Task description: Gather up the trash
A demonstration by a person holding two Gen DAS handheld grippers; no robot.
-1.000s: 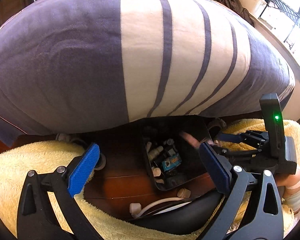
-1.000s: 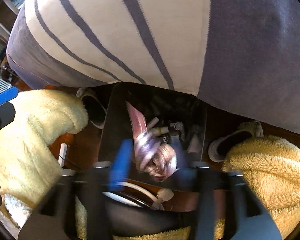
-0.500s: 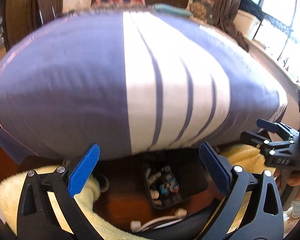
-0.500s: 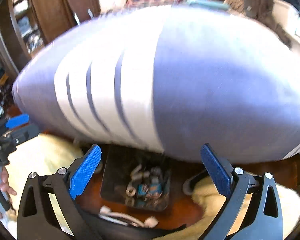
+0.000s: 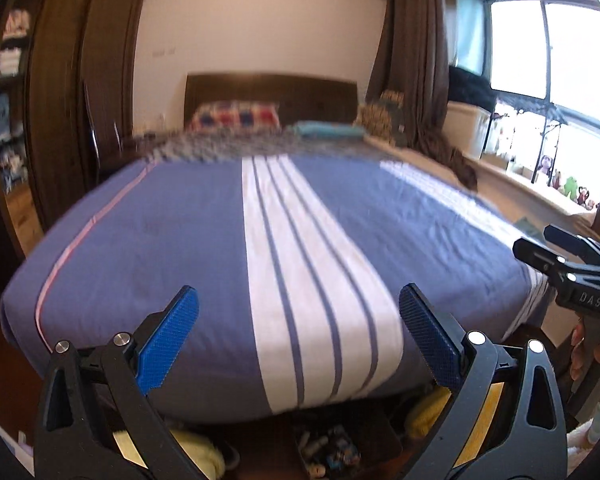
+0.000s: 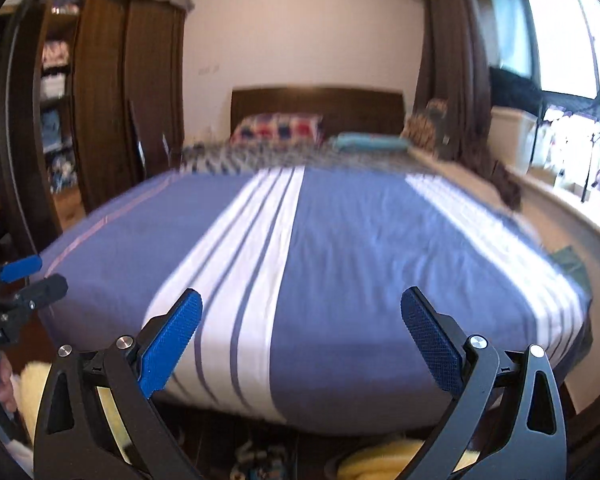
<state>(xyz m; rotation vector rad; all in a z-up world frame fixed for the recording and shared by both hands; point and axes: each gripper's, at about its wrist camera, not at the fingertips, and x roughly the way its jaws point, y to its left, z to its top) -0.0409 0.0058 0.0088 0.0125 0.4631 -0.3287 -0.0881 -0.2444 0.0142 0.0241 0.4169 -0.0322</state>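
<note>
White "DAS" lettering marks the right gripper (image 5: 572, 264); both grippers' fingers (image 6: 172, 340) spread wide, empty.

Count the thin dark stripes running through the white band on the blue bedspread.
3. All run lengthwise inside the white band on the blue bedspread, side by side; motion blur could hide a fainter one.

Black claws (image 5: 296, 336), blue textured pads, silver screws.

Only lettering I can actually read is "DAS" in pale capitals on the black body of the right gripper (image 5: 580, 268), off past the bed's (image 5: 180, 240) right edge. Everything else is too blurry.
</note>
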